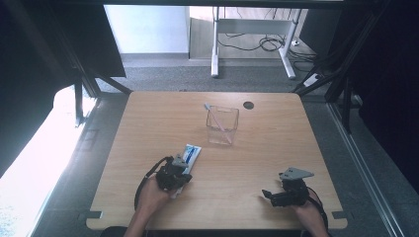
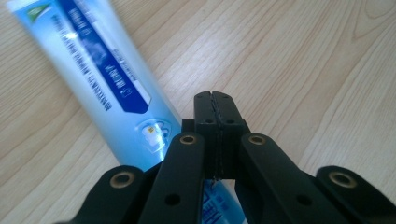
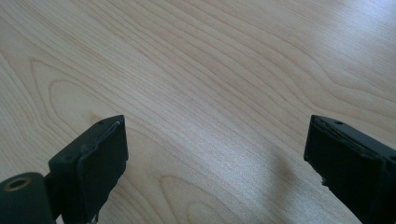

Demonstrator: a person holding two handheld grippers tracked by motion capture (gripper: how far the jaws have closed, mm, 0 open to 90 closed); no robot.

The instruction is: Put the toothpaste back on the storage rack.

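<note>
wooden table (image 1: 148, 148) carries a clear cup (image 1: 222, 126) with a toothbrush (image 1: 215, 116) already inside; the toothpaste tube (image 2: 107, 84) lies flat nearer the front, not yet lifted. left gripper (image 2: 215, 100) hovers low just over the tube, jaws pressed together on nothing. right gripper (image 3: 215, 154) rests well apart, jaws wide.

Open tongs (image 3: 217, 163) over bare wood.

The two black jaws are seen rising from the lower corners, spread wide apart, with nothing held between them. Between and beyond them, the light desk (image 3: 210, 70) is shown, its grain running in long curved lines. A faint shadow is cast on the wood just inside the right-hand jaw.
</note>
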